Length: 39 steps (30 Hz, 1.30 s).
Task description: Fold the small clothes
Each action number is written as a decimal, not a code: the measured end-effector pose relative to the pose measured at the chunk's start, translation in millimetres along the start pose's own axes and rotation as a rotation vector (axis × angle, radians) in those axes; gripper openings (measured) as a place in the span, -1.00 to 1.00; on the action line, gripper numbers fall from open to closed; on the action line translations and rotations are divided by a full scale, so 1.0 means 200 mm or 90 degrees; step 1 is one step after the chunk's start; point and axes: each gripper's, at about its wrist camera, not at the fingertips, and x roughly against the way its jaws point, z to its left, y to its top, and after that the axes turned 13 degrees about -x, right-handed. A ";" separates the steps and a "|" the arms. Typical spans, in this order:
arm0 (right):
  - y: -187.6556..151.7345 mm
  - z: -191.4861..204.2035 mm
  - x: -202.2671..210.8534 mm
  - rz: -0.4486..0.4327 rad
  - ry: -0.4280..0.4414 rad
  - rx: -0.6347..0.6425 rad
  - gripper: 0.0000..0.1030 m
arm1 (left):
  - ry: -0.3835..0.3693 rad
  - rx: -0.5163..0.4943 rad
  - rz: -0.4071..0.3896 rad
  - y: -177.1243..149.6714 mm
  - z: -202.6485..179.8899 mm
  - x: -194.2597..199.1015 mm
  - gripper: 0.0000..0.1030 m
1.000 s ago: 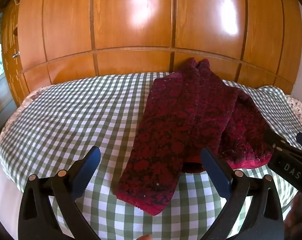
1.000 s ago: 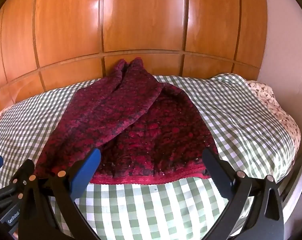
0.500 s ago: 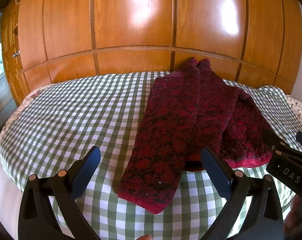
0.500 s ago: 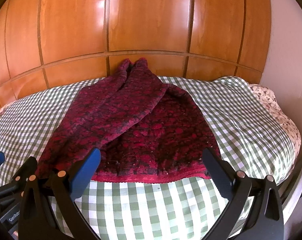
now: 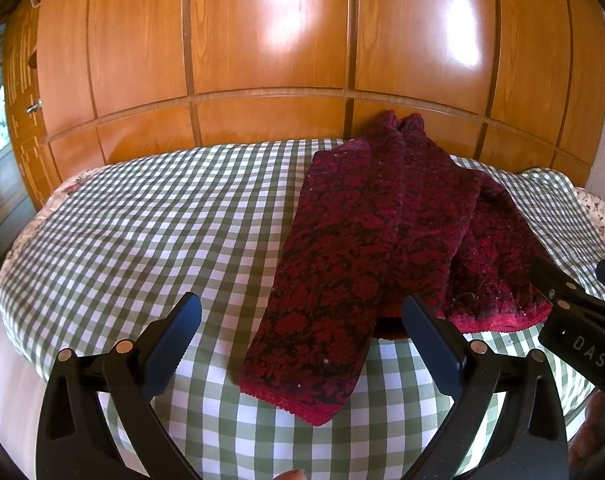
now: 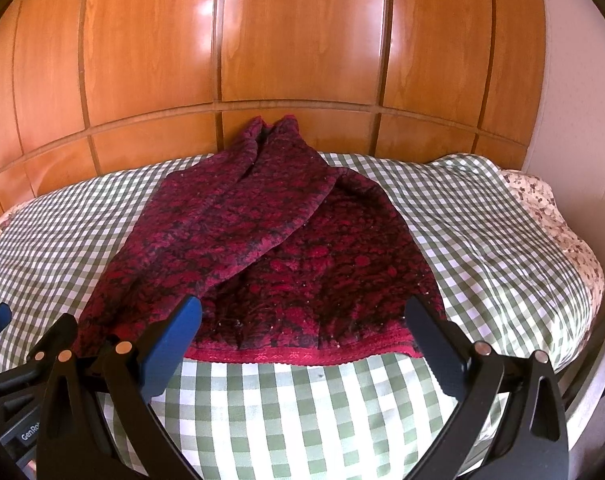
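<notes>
A dark red patterned knit garment (image 5: 366, 248) lies on a green-and-white checked cloth (image 5: 142, 232), one side folded over the middle into a long strip reaching toward me. It also shows in the right wrist view (image 6: 286, 248), with its red hem nearest. My left gripper (image 5: 302, 344) is open and empty, held above the strip's near end. My right gripper (image 6: 302, 344) is open and empty, held just above the hem. The right gripper also shows in the left wrist view (image 5: 574, 304), at the right edge.
A glossy wooden wardrobe (image 5: 262, 40) stands right behind the surface; the garment's far end leans against it. A floral cloth (image 6: 550, 216) shows at the right edge. The checked surface (image 6: 482, 240) drops off at left, right and front.
Both grippers have drawn back slightly and tilted; the garment sits a little higher in both views. The garment itself has not moved.
</notes>
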 end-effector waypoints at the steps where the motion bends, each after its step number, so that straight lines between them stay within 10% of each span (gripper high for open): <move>1: 0.00 0.00 0.00 0.000 0.000 0.000 0.96 | 0.001 0.000 0.001 0.00 0.00 0.00 0.93; 30: -0.01 0.02 0.00 0.010 0.007 0.000 0.96 | 0.001 -0.007 0.024 -0.02 0.01 -0.04 0.93; 39: 0.03 -0.07 -0.07 0.056 0.098 -0.049 0.96 | -0.011 -0.040 0.043 -0.08 0.06 -0.10 0.93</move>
